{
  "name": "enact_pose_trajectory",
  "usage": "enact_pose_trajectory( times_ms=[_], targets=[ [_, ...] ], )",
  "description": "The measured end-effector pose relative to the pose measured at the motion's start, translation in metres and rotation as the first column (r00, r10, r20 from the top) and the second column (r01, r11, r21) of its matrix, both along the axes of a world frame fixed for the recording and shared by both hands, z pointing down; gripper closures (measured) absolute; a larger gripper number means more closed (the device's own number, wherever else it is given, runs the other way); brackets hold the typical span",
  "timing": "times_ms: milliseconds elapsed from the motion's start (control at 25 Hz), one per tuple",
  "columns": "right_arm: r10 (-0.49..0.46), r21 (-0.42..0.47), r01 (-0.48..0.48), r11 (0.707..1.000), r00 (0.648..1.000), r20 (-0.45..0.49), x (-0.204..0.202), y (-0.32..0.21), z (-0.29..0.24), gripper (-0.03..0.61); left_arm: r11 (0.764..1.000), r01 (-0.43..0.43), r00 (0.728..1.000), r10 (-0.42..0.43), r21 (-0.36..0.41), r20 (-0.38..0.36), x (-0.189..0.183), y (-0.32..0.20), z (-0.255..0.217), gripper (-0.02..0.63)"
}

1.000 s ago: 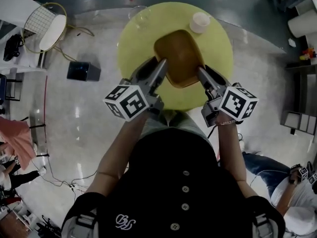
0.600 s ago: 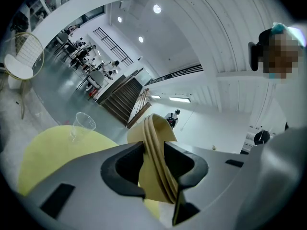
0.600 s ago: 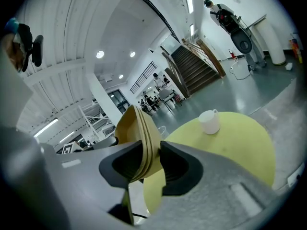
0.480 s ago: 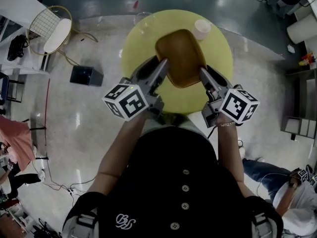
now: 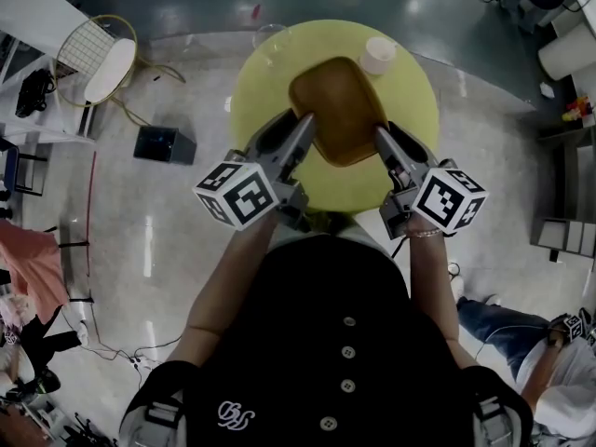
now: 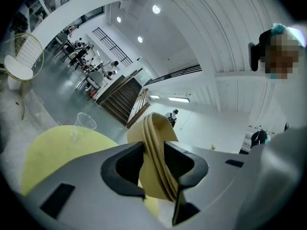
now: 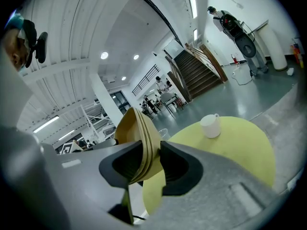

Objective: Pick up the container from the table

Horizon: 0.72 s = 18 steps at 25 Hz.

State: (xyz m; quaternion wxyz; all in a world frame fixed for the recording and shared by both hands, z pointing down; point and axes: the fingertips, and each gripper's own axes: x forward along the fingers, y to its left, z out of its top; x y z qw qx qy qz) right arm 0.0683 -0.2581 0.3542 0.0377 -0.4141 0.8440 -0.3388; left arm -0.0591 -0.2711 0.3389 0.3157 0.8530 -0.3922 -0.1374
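The container [image 5: 337, 108] is a brown rectangular tray with rounded corners, held up over the round yellow table [image 5: 410, 91]. My left gripper [image 5: 305, 128] is shut on its left rim and my right gripper [image 5: 380, 138] is shut on its right rim. In the left gripper view the tan ridged rim [image 6: 156, 159] stands edge-on between the dark pads. The right gripper view shows the same: the rim [image 7: 144, 145] is pinched between the pads, with the table [image 7: 230, 147] below and behind it.
A white cup [image 5: 376, 55] [image 7: 210, 126] stands at the table's far right. A clear plastic glass [image 5: 268, 33] [image 6: 80, 124] stands at its far left. On the floor to the left are a black box [image 5: 162, 144] and a wire chair [image 5: 93, 54]. A person sits at lower right.
The container and both grippers have come up a little off the table; it looks larger and covers more of the tabletop. Both grips are unchanged.
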Motion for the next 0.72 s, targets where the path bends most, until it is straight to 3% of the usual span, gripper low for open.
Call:
enact_pose_trajectory(
  times_ms=[720],
  targets=[
    [-0.02,-0.006,0.02,1.0,0.999,-0.034,-0.005,0.001,0.005,0.471,0.999,0.012,1.0,-0.013,-0.037,-0.004,-0.005,0.005,0.01,0.479]
  ],
)
